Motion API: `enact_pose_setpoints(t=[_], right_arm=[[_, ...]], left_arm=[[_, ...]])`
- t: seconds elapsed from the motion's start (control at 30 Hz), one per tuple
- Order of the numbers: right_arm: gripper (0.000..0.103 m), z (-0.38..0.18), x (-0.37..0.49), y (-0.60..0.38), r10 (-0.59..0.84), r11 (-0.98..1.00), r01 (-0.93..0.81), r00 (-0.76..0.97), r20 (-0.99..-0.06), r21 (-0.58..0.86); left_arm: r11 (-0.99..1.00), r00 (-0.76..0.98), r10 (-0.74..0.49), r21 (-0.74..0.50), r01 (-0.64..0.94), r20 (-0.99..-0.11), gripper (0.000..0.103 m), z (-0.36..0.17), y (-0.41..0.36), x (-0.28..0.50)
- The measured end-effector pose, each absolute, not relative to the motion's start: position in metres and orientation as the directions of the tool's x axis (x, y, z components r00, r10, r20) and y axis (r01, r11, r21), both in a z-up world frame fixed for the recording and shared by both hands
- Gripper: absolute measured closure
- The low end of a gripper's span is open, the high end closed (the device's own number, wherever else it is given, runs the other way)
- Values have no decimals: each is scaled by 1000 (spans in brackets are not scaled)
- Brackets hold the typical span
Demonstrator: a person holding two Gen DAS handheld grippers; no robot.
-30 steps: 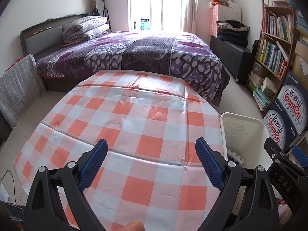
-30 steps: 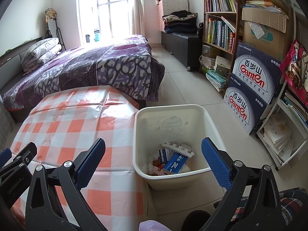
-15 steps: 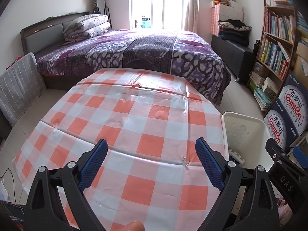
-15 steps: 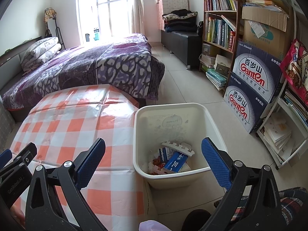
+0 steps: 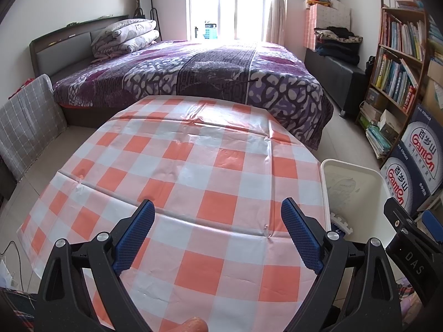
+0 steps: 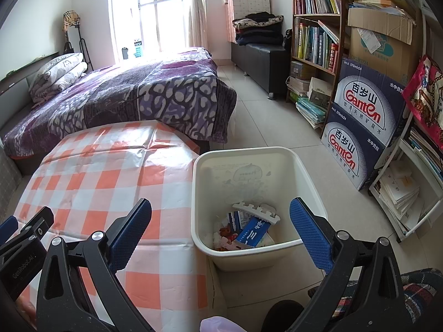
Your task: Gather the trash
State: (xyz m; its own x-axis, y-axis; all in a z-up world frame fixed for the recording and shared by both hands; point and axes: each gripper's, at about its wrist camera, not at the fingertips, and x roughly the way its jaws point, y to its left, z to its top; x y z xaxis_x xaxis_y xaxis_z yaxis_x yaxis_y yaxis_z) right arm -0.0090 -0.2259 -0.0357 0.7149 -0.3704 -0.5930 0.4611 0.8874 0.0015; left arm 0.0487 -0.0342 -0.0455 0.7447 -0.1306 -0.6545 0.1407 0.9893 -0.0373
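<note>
A white bin (image 6: 254, 166) stands on the floor at the right edge of the table; its rim (image 5: 349, 166) also shows in the left wrist view. Inside lie a white foam strip (image 6: 256, 211), a blue carton (image 6: 253, 232) and red and white scraps (image 6: 224, 238). My right gripper (image 6: 220, 213) hangs open above the bin's near rim, nothing between its blue pads. My left gripper (image 5: 217, 218) is open over the orange-and-white checked tablecloth (image 5: 193, 171), which carries no trash. The right gripper's body (image 5: 409, 246) shows at the left view's right edge.
A purple-patterned bed (image 5: 210, 69) lies beyond the table. A bookshelf (image 6: 315, 36) and stacked blue-and-white water cartons (image 6: 362, 121) line the right wall. A black bench (image 6: 263, 58) with folded clothes sits by the window. Tiled floor lies right of the bin.
Both views have drifted very slightly; the bin sits a touch nearer the right gripper. Both grippers stay open and empty.
</note>
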Motion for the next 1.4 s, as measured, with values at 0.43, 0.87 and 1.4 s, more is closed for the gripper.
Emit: enact_pose_setpoints(t=[0.43, 0.87, 1.4], right_arm=[[7, -35, -8, -227, -369, 888, 460, 714, -595, 2], [7, -36, -9, -227, -366, 889, 459, 712, -599, 3], [7, -37, -24, -226, -365, 883, 468, 699, -615, 8]], left_arm=[[990, 738, -124, -37, 133, -663, 13, -53, -31, 48], [992, 734, -112, -26, 127, -669, 13, -53, -30, 47], [985, 758, -150, -27, 173, -635, 21, -45, -39, 46]])
